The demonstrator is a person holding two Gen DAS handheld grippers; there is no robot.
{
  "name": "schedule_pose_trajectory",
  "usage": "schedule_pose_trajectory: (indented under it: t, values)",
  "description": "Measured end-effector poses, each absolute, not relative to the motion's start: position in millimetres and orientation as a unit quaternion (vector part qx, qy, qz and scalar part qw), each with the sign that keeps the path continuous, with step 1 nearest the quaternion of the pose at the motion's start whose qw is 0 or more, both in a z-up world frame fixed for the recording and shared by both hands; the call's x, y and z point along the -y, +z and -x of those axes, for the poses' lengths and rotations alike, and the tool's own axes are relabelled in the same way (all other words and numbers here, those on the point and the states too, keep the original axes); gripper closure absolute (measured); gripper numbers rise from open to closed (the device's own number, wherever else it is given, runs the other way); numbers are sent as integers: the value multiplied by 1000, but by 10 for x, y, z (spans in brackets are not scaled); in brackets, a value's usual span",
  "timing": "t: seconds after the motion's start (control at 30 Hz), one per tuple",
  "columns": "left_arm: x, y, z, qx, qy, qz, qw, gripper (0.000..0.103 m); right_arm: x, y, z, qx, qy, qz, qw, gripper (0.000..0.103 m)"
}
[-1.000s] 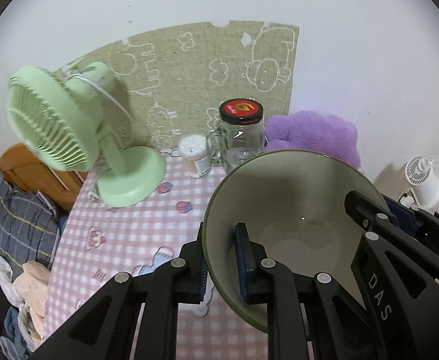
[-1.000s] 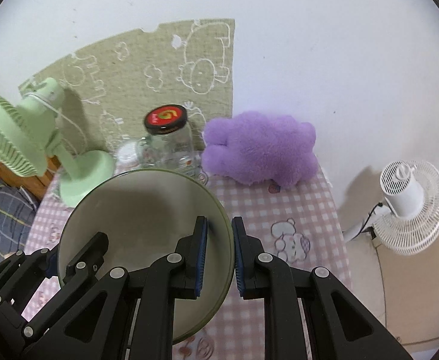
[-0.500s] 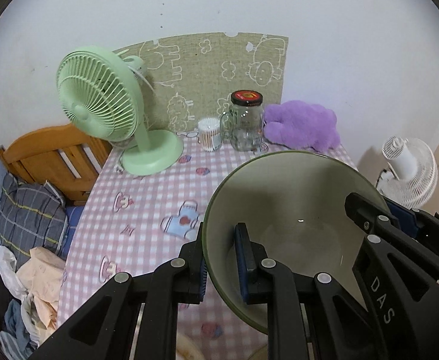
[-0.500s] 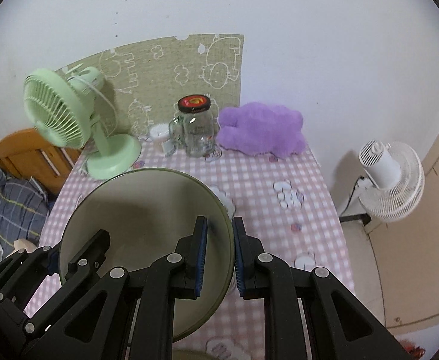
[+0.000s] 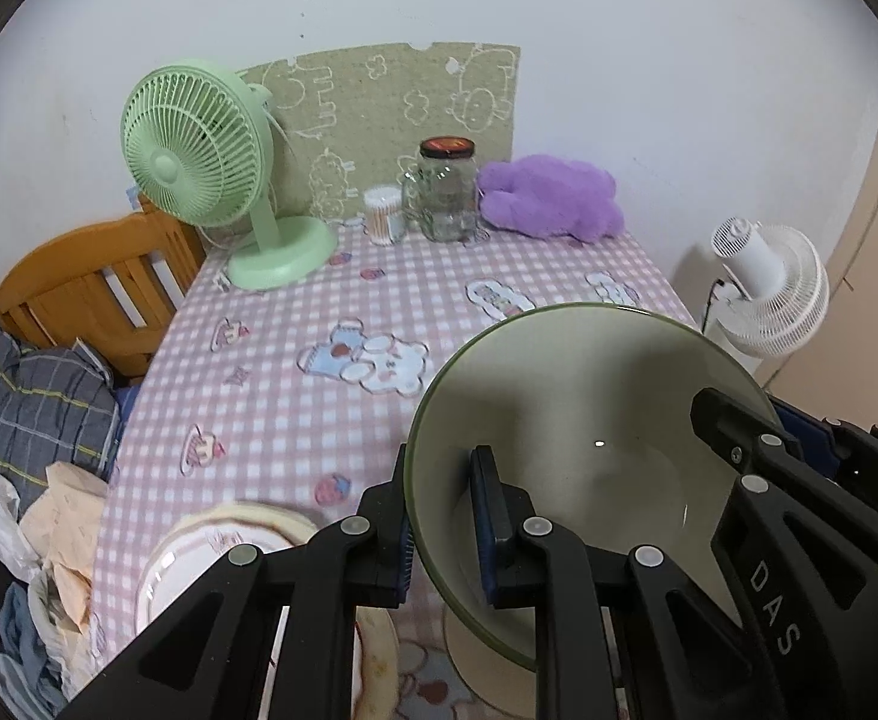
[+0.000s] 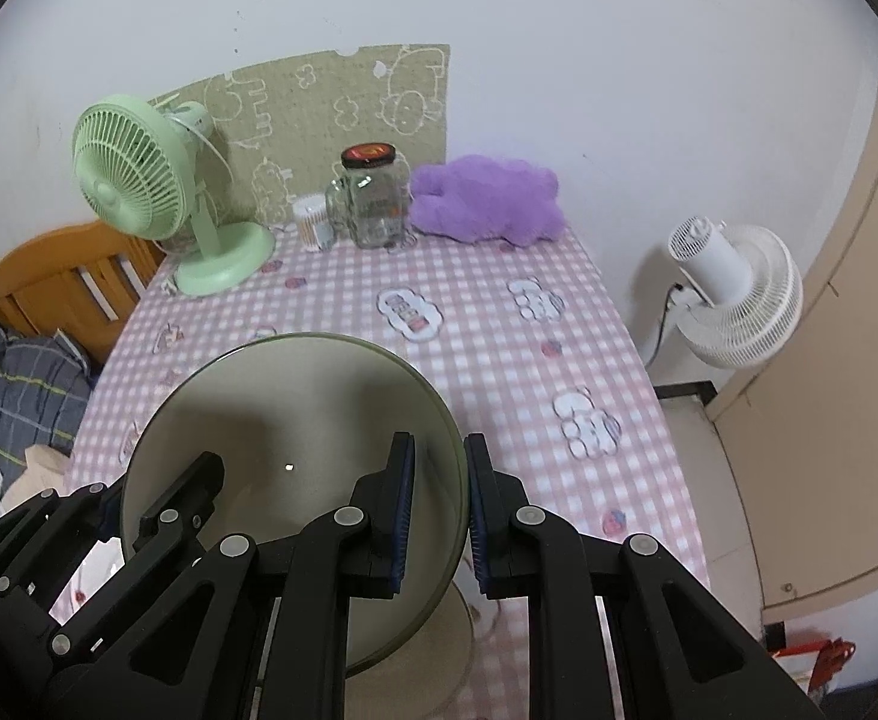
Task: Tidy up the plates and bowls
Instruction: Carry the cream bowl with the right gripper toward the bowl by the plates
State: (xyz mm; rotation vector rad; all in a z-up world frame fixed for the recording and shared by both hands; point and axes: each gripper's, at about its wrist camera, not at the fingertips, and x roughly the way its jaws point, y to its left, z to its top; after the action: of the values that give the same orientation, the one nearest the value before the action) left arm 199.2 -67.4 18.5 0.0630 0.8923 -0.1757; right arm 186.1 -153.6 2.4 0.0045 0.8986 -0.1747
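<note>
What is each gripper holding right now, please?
Left gripper: shut on the bowl rim.
Right gripper: shut on the same bowl's opposite rim.

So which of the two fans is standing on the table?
The green fan, standing at the table's far left corner; the white fan is off it, beyond the right edge.

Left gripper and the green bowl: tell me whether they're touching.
Touching. The left wrist view shows the left gripper with one finger inside and one outside the green bowl, both pads pressed against its rim.
</note>
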Motion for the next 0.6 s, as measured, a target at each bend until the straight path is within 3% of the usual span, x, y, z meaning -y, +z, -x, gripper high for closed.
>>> schedule_pose_trajectory:
  t: [0.6]
  values:
    - [703,-334,-1589,-467,-92,-44,878,88,1581,-513,-1396,-475,-86,-7,876,83]
